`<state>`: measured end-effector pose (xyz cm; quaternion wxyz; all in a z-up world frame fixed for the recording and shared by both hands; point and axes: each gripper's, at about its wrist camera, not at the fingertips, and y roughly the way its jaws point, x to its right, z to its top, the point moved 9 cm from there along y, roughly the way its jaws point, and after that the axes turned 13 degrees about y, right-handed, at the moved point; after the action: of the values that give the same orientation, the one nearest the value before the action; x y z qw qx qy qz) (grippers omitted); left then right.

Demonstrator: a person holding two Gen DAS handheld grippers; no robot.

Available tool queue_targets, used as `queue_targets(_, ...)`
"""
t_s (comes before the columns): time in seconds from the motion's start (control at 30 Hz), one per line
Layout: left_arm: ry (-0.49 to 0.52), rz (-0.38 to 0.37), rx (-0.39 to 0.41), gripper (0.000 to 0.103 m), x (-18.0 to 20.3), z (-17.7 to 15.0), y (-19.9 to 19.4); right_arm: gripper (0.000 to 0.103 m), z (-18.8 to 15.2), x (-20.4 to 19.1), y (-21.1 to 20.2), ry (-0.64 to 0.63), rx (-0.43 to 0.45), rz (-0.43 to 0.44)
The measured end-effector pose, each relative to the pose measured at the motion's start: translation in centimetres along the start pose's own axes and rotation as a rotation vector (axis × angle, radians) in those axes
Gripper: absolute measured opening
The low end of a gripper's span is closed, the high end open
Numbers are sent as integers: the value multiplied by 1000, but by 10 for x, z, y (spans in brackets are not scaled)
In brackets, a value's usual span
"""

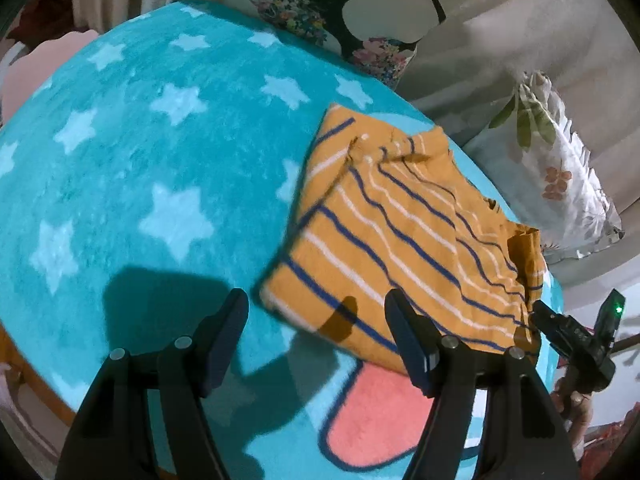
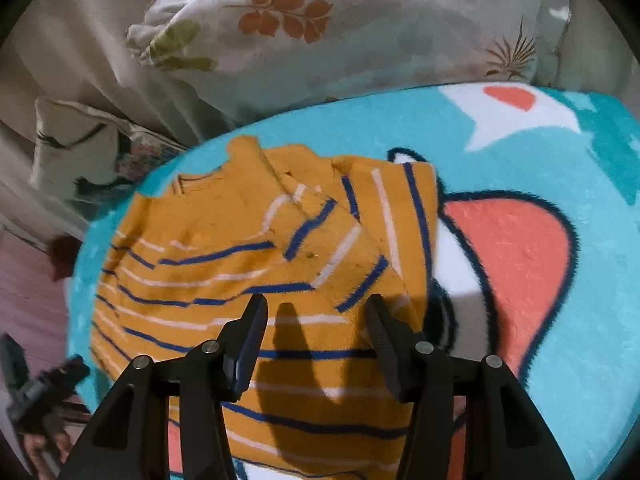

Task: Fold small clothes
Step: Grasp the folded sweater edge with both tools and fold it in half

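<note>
A small orange shirt with blue and white stripes lies partly folded on a turquoise star blanket. My left gripper is open and empty, hovering over the shirt's near left corner. In the right wrist view the same shirt lies spread below, with a sleeve folded over its middle. My right gripper is open and empty just above the shirt's near part. The right gripper also shows in the left wrist view at the shirt's right edge.
The blanket carries a pink and white cartoon print. Floral pillows and a patterned cushion lie beyond the blanket's far edge. The left gripper shows at the lower left of the right wrist view.
</note>
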<state>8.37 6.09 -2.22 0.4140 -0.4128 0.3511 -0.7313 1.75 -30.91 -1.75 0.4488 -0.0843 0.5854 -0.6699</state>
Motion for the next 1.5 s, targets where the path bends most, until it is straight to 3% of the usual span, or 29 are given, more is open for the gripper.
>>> queue_targets(0.07,-5,-21,1,70,-12,7,0,56,-2,-22,-4,-15,-5,8)
queue_targets(0.2,-12,-33,-6,70,-43,18,0,66,-19,-103,6,-127,-35,34)
queue_targets(0.4,-41,-73,-16,70,-91,31,-5,71,-78,-233,78,-288,-186,73)
queue_targets(0.53,-30,-109,-21,70,-106,31,-9,73,-100,-286,134,-365,-202,-39)
queue_targets(0.67,-14,-149,-39,70,-111,24,-6,91,-104,-304,163,-452,-125,-202)
queue_targets(0.77,-18,-179,-58,70,-111,19,-1,84,-113,-308,168,-546,-47,-328)
queue_targets(0.83,-14,-200,-60,70,-107,18,2,56,-110,-305,160,-532,-7,-342)
queue_targets(0.9,5,-227,-54,70,-98,20,4,26,-103,-297,151,-484,-17,-294)
queue_targets(0.93,26,-242,-52,71,-89,22,6,23,-99,-295,149,-461,-32,-273)
queue_targets(1.17,242,-333,-9,77,-2,29,25,19,-78,-279,134,-255,-172,-5)
queue_targets(1.23,283,-299,-19,75,19,28,35,18,-76,-278,128,-219,-194,61)
queue_targets(1.27,301,-281,-34,67,30,27,39,18,-73,-274,120,-194,-207,103)
queue_targets(1.3,309,-271,-52,36,39,26,42,17,-71,-271,113,-178,-211,132)
queue_targets(1.33,313,-273,-73,17,50,24,44,17,-68,-271,108,-166,-212,159)
queue_targets(1.5,345,-300,-19,16,130,26,15,17,-38,-231,52,-102,-175,312)
